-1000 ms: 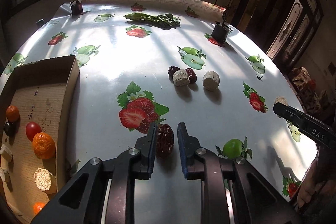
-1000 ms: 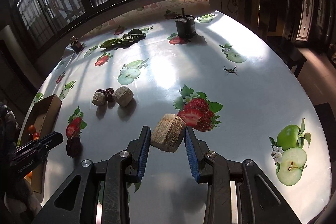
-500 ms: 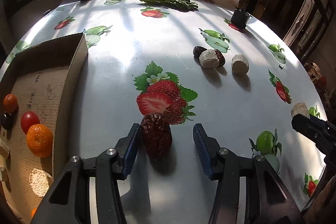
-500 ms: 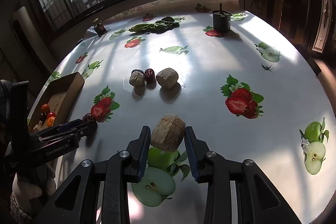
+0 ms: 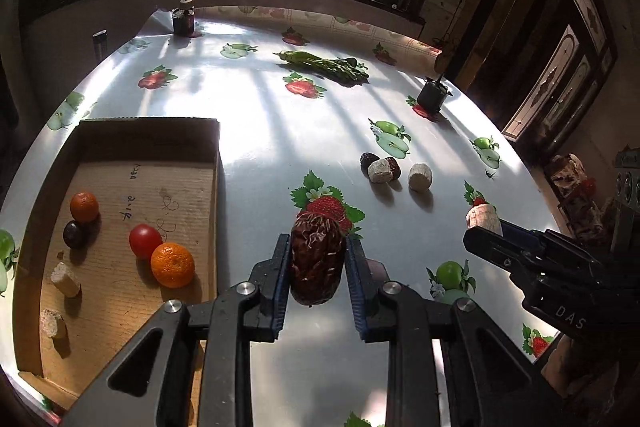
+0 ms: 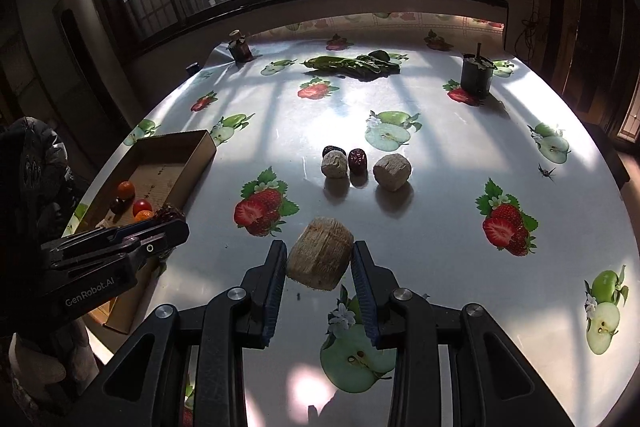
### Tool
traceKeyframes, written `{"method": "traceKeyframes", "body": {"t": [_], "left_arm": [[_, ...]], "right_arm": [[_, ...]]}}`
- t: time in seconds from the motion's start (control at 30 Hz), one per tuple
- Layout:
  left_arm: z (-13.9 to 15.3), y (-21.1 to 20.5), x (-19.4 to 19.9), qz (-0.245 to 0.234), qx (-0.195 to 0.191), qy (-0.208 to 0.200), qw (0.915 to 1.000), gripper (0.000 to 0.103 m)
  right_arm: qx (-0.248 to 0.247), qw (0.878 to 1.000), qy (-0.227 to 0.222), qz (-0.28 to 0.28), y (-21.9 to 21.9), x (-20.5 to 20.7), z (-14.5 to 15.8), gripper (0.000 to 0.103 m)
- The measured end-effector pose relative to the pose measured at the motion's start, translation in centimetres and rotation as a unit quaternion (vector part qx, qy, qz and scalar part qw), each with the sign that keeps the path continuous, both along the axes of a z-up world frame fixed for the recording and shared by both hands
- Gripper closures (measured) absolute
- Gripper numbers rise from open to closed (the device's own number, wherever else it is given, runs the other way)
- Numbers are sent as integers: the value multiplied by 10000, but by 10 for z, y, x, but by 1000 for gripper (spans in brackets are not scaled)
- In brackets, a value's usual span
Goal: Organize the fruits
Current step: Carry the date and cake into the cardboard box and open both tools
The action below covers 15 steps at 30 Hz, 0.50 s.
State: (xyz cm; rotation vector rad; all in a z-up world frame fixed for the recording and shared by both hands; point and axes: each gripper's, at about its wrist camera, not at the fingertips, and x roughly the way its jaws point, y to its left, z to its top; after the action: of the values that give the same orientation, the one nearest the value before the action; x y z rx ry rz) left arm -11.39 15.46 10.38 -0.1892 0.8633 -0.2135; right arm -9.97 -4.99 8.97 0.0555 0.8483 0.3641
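- Our left gripper [image 5: 316, 267] has its blue-padded fingers [image 5: 281, 279] pressed against both sides of a wrinkled dark red date [image 5: 317, 259], which stands upright between them, above the tablecloth.
- Our right gripper [image 6: 320, 267] clamps a pale, fibrous cut chunk [image 6: 320, 259], tilted slightly between the pads, over a printed green apple.
- Just left of the left gripper sits the cardboard box [image 5: 216, 163]; inside it we see two oranges [image 5: 173, 265], a red cherry tomato [image 5: 145, 241], a dark round fruit [image 5: 73, 234] and two pale chunks [image 5: 66, 279].
- Farther out on the fruit-print tablecloth [image 6: 440, 211] lies a cluster: a pale chunk [image 6: 334, 165] touching a red date [image 6: 357, 160], a dark fruit [image 6: 333, 150] behind them, and another pale chunk [image 6: 392, 166] just beside.
- Near the far edge we see leafy greens [image 6: 352, 65], a dark pot [image 6: 476, 75] and a small jar [image 6: 240, 47].
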Motion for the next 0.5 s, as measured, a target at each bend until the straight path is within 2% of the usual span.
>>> {"method": "traceKeyframes", "body": {"t": [0.13, 0.2, 0.23, 0.3, 0.37, 0.5], "left_arm": [[25, 50, 19, 395, 260, -94, 9988, 78], [29, 73, 38, 625, 468, -74, 9969, 78], [27, 88, 50, 730, 452, 28, 9963, 78], [16, 114, 72, 929, 321, 272, 9948, 78], [0, 132, 89, 1161, 454, 413, 9913, 78], [-40, 159, 112, 1360, 121, 906, 9865, 78]], "right_arm": [[205, 9986, -138, 464, 42, 13, 25, 67], [313, 9966, -264, 711, 68, 23, 39, 67], [381, 9953, -314, 833, 81, 30, 44, 67], [584, 9919, -267, 1093, 108, 45, 48, 67], [667, 9895, -142, 1276, 136, 60, 41, 67], [461, 9873, 196, 1505, 189, 83, 5, 67]]}}
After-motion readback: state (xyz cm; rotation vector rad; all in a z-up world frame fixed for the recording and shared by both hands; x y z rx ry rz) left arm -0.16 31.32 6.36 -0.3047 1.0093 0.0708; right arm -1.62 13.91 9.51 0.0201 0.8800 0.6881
